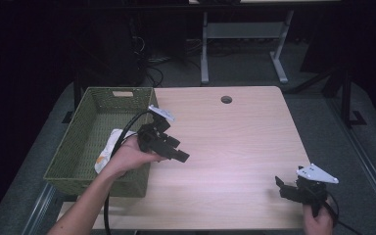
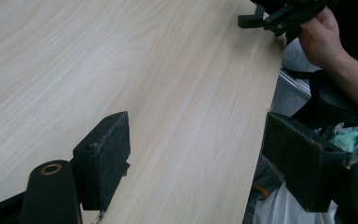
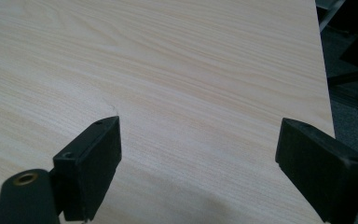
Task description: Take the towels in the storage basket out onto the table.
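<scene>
My left gripper hovers over the table's left half, just right of a green woven basket, with its jaws pointing right and toward the front edge. In the left gripper view its jaws are spread wide over bare wood, open with nothing between them. My right gripper sits low at the front right corner of the table and is also seen far off in a hand. Its own view shows the jaws open over bare wood.
A white and yellow packet lies inside the basket. The light wood table has a round cable hole near its far edge. A desk frame stands on the floor beyond it.
</scene>
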Tool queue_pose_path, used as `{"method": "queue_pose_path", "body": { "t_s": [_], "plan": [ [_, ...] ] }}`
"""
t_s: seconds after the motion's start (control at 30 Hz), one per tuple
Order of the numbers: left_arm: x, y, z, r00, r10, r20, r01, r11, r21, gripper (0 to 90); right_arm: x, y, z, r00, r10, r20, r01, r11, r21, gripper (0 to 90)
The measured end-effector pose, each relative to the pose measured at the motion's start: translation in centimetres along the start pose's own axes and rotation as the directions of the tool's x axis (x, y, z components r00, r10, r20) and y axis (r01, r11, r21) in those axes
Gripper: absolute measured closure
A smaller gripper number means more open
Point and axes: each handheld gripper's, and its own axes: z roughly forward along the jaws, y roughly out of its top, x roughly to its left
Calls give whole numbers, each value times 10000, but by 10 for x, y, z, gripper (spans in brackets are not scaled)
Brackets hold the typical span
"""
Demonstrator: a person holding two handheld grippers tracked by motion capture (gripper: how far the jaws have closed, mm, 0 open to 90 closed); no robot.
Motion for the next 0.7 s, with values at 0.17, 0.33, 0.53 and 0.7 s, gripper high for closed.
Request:
{"method": "queue_pose_path", "body": {
  "t_s": [0.17,0.33,0.53,0.7],
  "plan": [
    [7,-4,-18,9999,-123,-58,123,9999,-81,237,0,0,0,10000,-55,-28,55,10000,-7,139],
    [17,-9,-38,9990,-435,-128,431,9986,-315,242,0,0,1,10000,-81,-10,81,10000,-3,139],
    [30,-18,-56,9953,-844,-474,824,9957,-426,261,1,0,1,9999,-116,-4,116,9999,42,139],
    [43,-27,-68,9898,-1269,-645,1234,9909,-545,264,1,0,1,10000,-42,-12,43,10000,71,139]
  ]
}}
